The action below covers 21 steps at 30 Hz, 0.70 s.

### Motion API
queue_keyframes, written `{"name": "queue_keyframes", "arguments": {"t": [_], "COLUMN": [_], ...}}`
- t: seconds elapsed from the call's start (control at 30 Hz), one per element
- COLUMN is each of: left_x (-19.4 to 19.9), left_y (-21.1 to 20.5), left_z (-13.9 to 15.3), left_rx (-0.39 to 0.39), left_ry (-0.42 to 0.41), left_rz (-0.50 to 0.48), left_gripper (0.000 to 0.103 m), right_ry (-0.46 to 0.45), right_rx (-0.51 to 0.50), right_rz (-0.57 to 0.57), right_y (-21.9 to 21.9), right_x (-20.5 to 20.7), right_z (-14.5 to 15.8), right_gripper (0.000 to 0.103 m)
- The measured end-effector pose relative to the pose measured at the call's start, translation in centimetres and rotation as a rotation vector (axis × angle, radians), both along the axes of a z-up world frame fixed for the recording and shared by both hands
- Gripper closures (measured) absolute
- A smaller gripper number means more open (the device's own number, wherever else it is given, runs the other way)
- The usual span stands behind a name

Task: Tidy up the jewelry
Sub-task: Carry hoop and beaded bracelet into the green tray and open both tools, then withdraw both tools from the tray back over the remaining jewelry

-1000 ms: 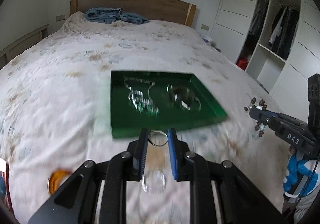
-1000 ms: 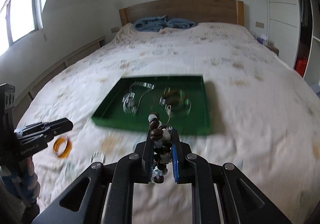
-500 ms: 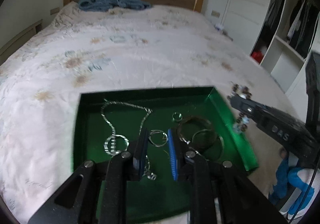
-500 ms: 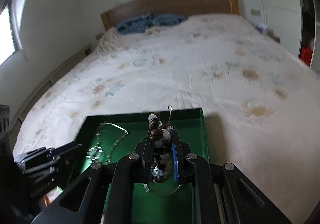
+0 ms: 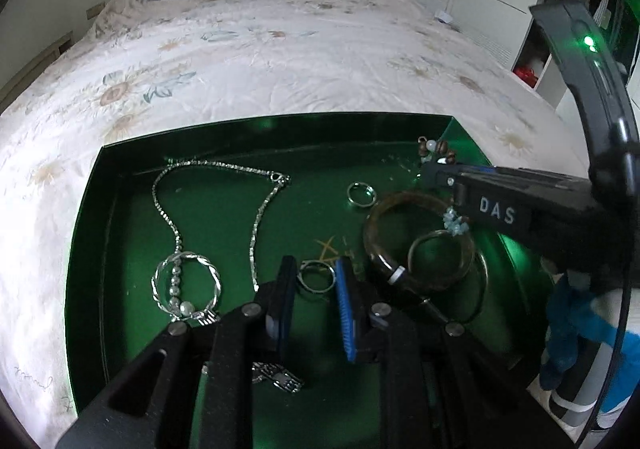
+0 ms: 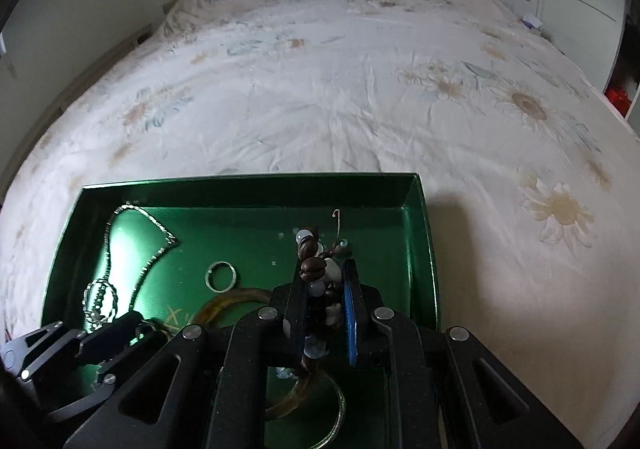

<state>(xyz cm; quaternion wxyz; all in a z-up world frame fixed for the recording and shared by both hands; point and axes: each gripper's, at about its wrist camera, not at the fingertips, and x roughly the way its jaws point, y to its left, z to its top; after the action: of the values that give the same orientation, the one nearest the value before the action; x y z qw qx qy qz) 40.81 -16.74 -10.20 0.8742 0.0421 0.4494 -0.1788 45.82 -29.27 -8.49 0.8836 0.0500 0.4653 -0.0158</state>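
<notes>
**Both tools now over the tray, each with a piece to drop**

A second ago both tools hung over the bedspread short of the green tray (image 5: pixel 92 209); now both are down over it, so the carry is done and, by my reading, the release is what remains.

The left tool (image 5: pixel 316 281) has its jaws nearly closed on a thin silver ring (image 5: pixel 317 277), which stands pinched between the black pad and the blue pad, just above the tray floor. The right tool (image 6: pixel 324 289) is clamped tight on a beaded earring (image 6: pixel 316 269) of brown and pale beads, its wire hook sticking up past the fingertips.

Already lying in the tray: ahead and to the left of the left tool, a silver chain necklace (image 5: pixel 256 217) with a twisted hoop pendant (image 5: pixel 186 283); ahead and to its right, a small loose ring (image 5: pixel 361 194); close on its right, a brown bangle (image 5: pixel 420 245) with a thin hoop lying inside it.

The left view shows the right tool from the side, beads poking out at its tip and a cluster of pale blue chips hanging beneath it over the bangle, which the right view barely shows behind its own fingers. The right view, in turn, shows the earring's hook and the tray's bare far corner (image 6: pixel 412 233) ahead of the right tool, free room for a drop. It catches the left tool only as a dark shape low on its left.
</notes>
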Motion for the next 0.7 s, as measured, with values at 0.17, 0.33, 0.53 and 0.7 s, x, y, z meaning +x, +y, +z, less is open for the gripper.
{"name": "queue_keyframes", "arguments": {"t": [0.17,0.33,0.53,0.7], "left_x": [-0.5,-1.7,-5.5,-9.5], "left_y": [0.3,1.2,1.9,2.6], "left_z": [0.3,1.9,5.7,8.5], "left_rx": [-0.009,-0.002,0.003,0.003], "left_ry": [0.005,-0.033,-0.124,-0.192], "left_rz": [-0.001,0.013,0.003,0.01], "left_gripper": [0.082,0.069,0.065,0.061], "right_ry": [0.013,-0.019,-0.089,-0.145], "right_rx": [0.043,0.065,0.086,0.085], "right_rz": [-0.024,-0.022,-0.007,0.028], "right_y": [-0.8,-1.0,-0.9,-0.1], "right_x": [-0.2,-1.9,-6.4,-11.1], "right_z": [0.0,1.2,4.0,6.8], "right_gripper": [0.066,0.054,0.046,0.044]}}
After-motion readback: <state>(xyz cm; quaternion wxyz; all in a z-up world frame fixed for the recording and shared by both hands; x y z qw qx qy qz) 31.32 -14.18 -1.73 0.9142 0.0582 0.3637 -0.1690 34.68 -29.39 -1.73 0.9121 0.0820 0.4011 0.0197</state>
